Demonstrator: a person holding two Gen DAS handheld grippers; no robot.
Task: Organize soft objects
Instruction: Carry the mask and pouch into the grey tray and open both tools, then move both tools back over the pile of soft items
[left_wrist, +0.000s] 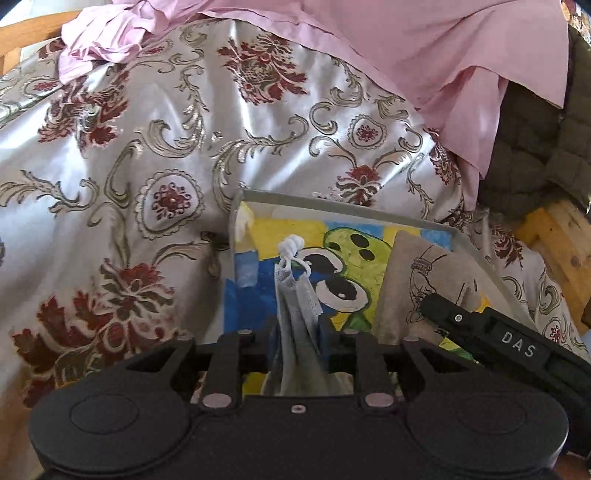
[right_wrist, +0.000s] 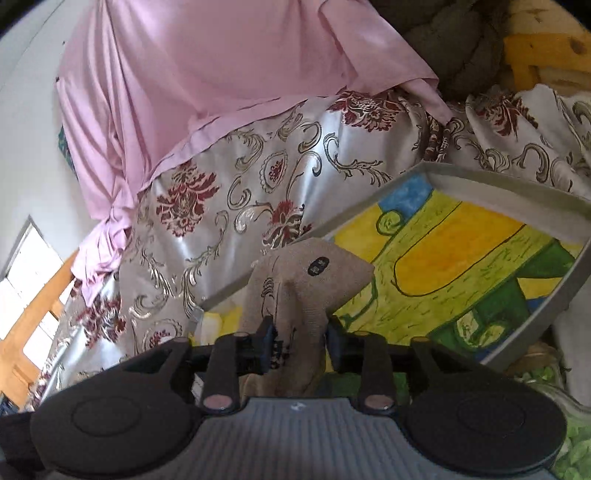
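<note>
A grey-rimmed tray with a painted yellow, green and blue bottom lies on the bed. My left gripper hangs over it. A grey cloth with a white knotted tie at its tip runs out between the jaws, which stand slightly apart and are not squeezing it. My right gripper is at the tray's near corner, jaws parted. A beige printed cloth with a small dark label sits loose between them. In the left wrist view this beige cloth rests in the tray beside the right gripper's black housing.
A shiny floral bedspread covers the bed around the tray. A pink sheet is heaped at the back and an olive quilted garment lies at the right. A wooden frame borders the right side, and a window is at the left.
</note>
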